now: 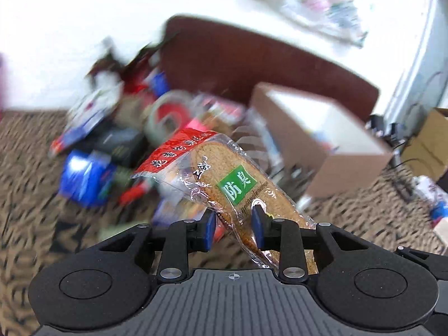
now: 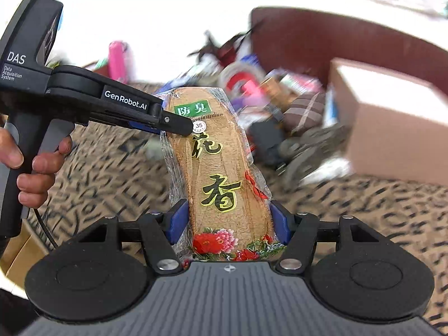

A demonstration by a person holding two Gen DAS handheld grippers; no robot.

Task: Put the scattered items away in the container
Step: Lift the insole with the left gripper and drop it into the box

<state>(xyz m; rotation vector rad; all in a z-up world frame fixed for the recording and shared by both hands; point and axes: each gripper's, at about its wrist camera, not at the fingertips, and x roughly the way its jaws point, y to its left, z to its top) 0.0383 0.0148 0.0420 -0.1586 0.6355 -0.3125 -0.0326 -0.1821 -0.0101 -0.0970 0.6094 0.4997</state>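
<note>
Two tongs grip one item: a pair of brown insoles sealed in a clear plastic packet (image 2: 221,173), printed with Chinese characters, a green label and red flowers.

Right wrist view: the right tongs (image 2: 228,219) sit at lower centre, blue pads (image 2: 177,219) pressed against both long edges of the packet's lower part. The jaws stand partly closed, at the width of the packet. The packet stands nearly upright in mid frame. The left tongs (image 2: 179,126) reach in from the upper left and pinch the packet's upper left edge beside a round "35" sticker. A bare hand (image 2: 36,173) at the left edge holds the handle of that unit.

Left wrist view: the left tongs (image 1: 233,224) are closed to a narrow gap on the insole packet (image 1: 224,179), which slants from lower right to upper left at frame centre.

Surroundings: a patterned brown carpet (image 2: 378,215) covers the floor. A blurred pile of mixed items (image 1: 126,128) lies at left of centre in the left wrist view. An open cardboard box (image 1: 319,140) stands at the right, near the pile. A dark red headboard-like panel (image 1: 252,61) stands behind both.
</note>
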